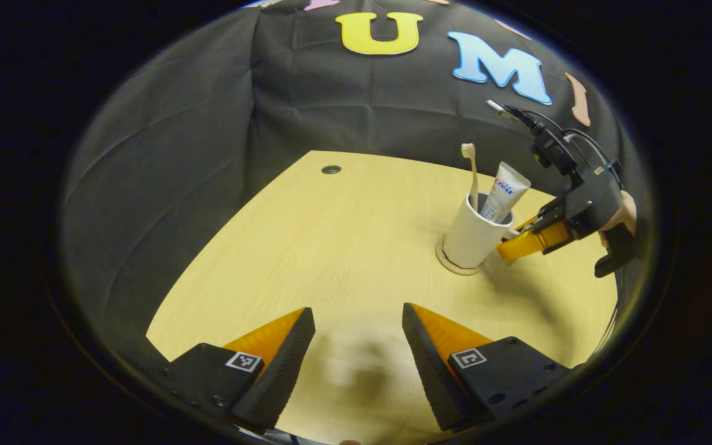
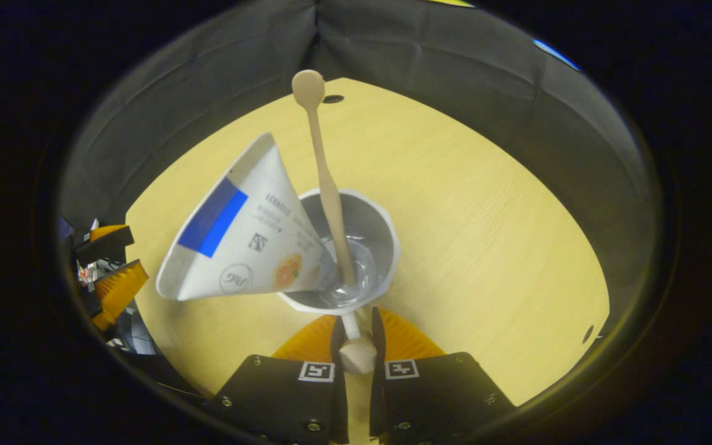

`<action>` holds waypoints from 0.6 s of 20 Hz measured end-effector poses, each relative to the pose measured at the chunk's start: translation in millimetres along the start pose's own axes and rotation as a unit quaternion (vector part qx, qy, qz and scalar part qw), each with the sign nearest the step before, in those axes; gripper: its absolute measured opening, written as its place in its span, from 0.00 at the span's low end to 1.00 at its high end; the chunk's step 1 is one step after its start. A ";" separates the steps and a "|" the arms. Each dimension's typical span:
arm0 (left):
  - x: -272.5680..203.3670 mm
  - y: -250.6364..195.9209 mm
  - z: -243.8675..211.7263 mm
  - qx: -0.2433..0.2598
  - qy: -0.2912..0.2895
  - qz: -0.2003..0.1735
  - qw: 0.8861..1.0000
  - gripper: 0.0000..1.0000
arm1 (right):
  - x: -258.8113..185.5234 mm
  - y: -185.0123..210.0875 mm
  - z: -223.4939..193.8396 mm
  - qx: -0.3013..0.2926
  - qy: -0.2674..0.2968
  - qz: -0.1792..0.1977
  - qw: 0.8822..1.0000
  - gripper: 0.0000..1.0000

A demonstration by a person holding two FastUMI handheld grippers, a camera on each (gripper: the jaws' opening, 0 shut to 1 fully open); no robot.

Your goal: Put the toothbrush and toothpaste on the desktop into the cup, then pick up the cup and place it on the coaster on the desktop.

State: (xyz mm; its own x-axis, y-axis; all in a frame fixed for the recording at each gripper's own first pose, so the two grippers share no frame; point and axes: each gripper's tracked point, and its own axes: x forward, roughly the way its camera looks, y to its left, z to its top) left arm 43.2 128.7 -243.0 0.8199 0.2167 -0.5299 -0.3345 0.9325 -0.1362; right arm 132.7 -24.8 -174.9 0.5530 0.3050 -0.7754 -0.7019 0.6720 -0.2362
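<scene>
You're pinching the cup's [image 2: 356, 247] little handle with the right gripper [image 2: 356, 339] while the left gripper [image 1: 356, 346] is hanging open and empty, so probably top-heavy with that toothpaste [image 2: 245, 235] leaning.

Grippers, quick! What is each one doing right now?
Left gripper: open, holding nothing.
Right gripper: closed on the handle of the cup, which sits on the coaster.

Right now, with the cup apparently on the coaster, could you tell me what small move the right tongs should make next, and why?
Probably open the right tongs and ease back. The cup stands upright on the coaster, toothbrush and toothpaste inside, so only its handle, pinched between those fingers, needs letting go. The left tongs are open, well away.
</scene>
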 end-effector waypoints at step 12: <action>0.1 -32.6 27.2 0.039 -0.035 -0.045 0.998 0.95 | -68.5 0.7 8.5 0.065 -0.084 -0.020 0.994 0.27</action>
State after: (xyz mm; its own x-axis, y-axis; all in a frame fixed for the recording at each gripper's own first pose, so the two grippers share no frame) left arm 66.8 106.2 -215.8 0.8760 0.1488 -0.4588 -0.2240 0.9680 -0.1136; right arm 98.2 -39.5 -117.0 0.6540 0.3780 -0.6553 -0.6199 0.7643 -0.1777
